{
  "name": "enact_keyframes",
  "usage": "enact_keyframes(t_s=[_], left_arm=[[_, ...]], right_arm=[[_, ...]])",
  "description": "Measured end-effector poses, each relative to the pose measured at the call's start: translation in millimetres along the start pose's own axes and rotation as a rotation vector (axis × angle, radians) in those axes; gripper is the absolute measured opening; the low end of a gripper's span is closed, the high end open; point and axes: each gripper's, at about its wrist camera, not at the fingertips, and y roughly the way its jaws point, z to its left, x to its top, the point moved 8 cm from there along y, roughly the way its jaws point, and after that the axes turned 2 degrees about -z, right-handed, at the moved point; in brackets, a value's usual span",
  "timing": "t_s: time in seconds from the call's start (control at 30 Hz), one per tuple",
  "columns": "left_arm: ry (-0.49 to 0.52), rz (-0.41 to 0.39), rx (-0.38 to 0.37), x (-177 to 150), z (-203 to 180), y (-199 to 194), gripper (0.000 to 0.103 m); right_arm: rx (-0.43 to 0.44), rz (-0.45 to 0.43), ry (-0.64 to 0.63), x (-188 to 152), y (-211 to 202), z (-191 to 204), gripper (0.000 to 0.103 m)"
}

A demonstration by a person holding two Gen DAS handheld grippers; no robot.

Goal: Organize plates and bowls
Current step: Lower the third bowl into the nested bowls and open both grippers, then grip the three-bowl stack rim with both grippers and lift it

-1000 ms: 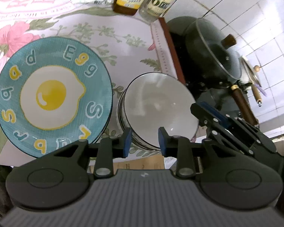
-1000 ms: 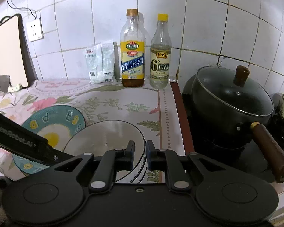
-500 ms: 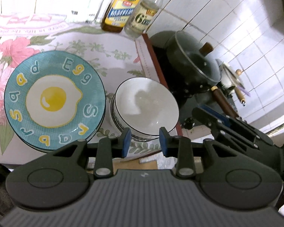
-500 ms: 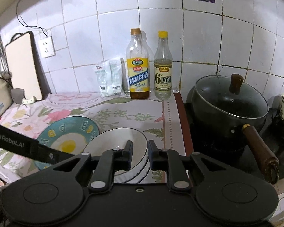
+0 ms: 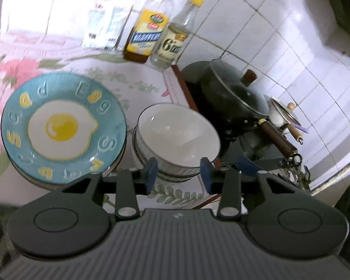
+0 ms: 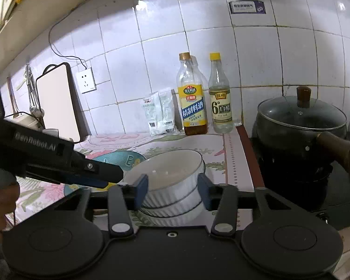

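A teal plate (image 5: pixel 63 128) printed with a fried egg tops a small stack of plates on the flowered cloth; its edge (image 6: pixel 119 159) shows in the right wrist view. To its right stands a stack of white ribbed bowls (image 5: pixel 177 135) (image 6: pixel 175 182). My left gripper (image 5: pixel 177 175) hovers in front of the bowls with its jaws opening and nothing pressed between the blue pads. My right gripper (image 6: pixel 172 192) is low in front of the same stack, also opening. The bowls show in the gap, and the pads stay clear of them. One blue right fingertip (image 5: pixel 246 166) shows beside the left gripper.
Two bottles (image 6: pixel 193 107) (image 6: pixel 220 102) and white packets (image 6: pixel 161 112) stand at the tiled wall. A black lidded pot (image 6: pixel 301 121) with a wooden handle (image 6: pixel 338 149) sits on the stove, right of the bowls. A cutting board (image 6: pixel 58 102) leans at back left. A hand (image 6: pixel 0 200) is at left.
Both grippers have drawn back from the bowls, so the plate and bowls look smaller and more wall shows. The right jaws went from nearly shut to wide apart; the left jaws widened too.
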Motion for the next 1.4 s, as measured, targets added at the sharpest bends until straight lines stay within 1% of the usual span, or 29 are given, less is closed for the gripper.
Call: enact_keyframes(t_s=[0.03, 0.1, 0.13, 0.17, 0.2, 0.27, 0.37, 0.43, 0.5, 0.6, 0.73, 0.83, 0.97, 1.07, 1.2, 1.3, 1.4], left_arm=[[-0.012, 0.009, 0.01, -2, 2, 3, 0.042], [-0.06, 0.043, 0.039, -5, 8, 12, 0.048], [-0.087, 0.05, 0.034, -6, 10, 15, 0.052], [-0.123, 0.056, 0.026, -7, 12, 19, 0.055], [-0.161, 0.062, 0.023, -7, 14, 22, 0.057], [-0.224, 0.073, 0.021, -8, 17, 28, 0.06], [-0.31, 0.083, 0.019, -8, 22, 38, 0.061], [-0.347, 0.075, 0.023, -6, 26, 44, 0.06], [-0.348, 0.084, 0.034, -6, 26, 49, 0.058], [-0.359, 0.1, 0.051, -7, 29, 56, 0.057], [-0.386, 0.114, 0.078, -10, 34, 66, 0.053], [-0.443, 0.117, 0.113, -11, 37, 71, 0.051], [-0.424, 0.14, 0.159, -11, 37, 77, 0.047], [-0.481, 0.165, 0.17, -16, 43, 83, 0.046], [-0.507, 0.145, 0.192, -18, 44, 84, 0.047], [-0.504, 0.123, 0.195, -19, 43, 82, 0.043], [-0.5, 0.11, 0.205, -20, 40, 79, 0.043]], right_arm=[[-0.004, 0.002, -0.007, -5, 3, -2, 0.056], [-0.007, 0.022, -0.014, -16, 8, -7, 0.063], [-0.009, 0.035, -0.025, -22, 11, -9, 0.063], [-0.01, 0.043, -0.04, -27, 14, -10, 0.066], [-0.004, 0.053, -0.059, -33, 18, -10, 0.075], [0.023, 0.092, -0.133, -48, 30, -8, 0.084], [0.006, 0.112, -0.147, -63, 48, -13, 0.084], [0.014, 0.101, -0.137, -68, 55, -15, 0.084], [0.018, 0.08, -0.158, -69, 61, -15, 0.088], [0.015, 0.062, -0.232, -69, 72, -11, 0.094], [0.053, 0.037, -0.282, -72, 82, -10, 0.096], [0.08, 0.03, -0.255, -73, 87, -12, 0.096], [0.111, 0.02, -0.237, -75, 93, -13, 0.096], [0.133, 0.014, -0.258, -71, 103, -10, 0.096], [0.163, 0.014, -0.29, -69, 109, -8, 0.097], [0.189, 0.002, -0.297, -70, 107, -9, 0.096], [0.212, 0.024, -0.296, -68, 109, -10, 0.096]])
